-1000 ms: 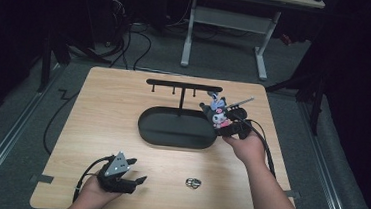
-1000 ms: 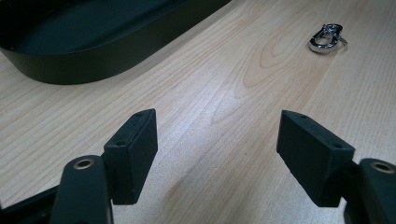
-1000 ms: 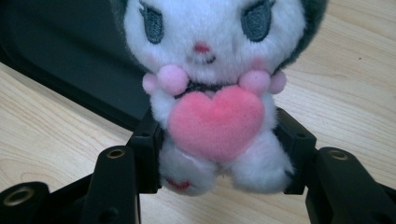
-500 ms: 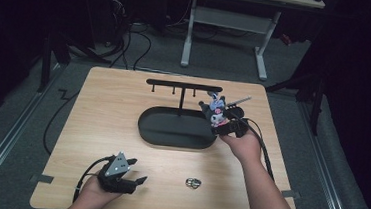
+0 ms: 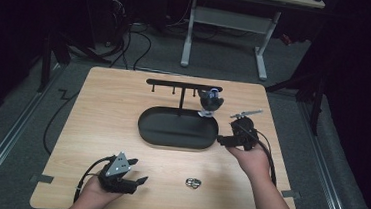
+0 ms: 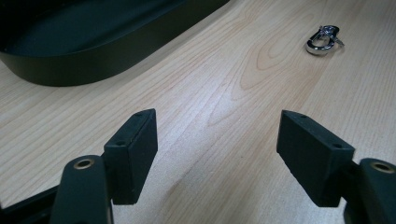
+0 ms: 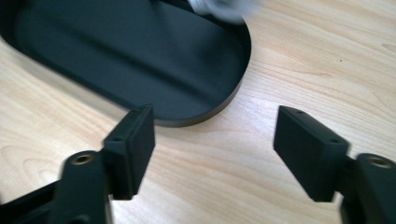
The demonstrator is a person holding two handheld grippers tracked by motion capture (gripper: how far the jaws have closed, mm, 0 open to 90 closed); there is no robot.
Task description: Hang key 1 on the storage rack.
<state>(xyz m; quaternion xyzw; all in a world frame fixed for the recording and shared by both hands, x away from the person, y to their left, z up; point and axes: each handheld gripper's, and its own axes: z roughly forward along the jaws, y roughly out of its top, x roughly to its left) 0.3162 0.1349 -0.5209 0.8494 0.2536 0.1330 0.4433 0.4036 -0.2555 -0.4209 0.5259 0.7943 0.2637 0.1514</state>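
The table (image 5: 103, 103) bears an oval black tray (image 5: 171, 133) with a hook rack (image 5: 182, 85) rising from its far edge. A small toy-like charm (image 5: 210, 101) hangs at the rack's right end, over the tray's right edge.

The right gripper (image 7: 212, 140) sits just right of the tray, jaws wide apart with nothing between them; they have just been opening. A second ago it was up at the charm; it has since drawn back toward the person, leaving the charm on the rack.

The left gripper (image 6: 217, 140) rests at the near left, jaws apart and empty, unmoved. A metal ring (image 5: 194, 183) lies between the hands.
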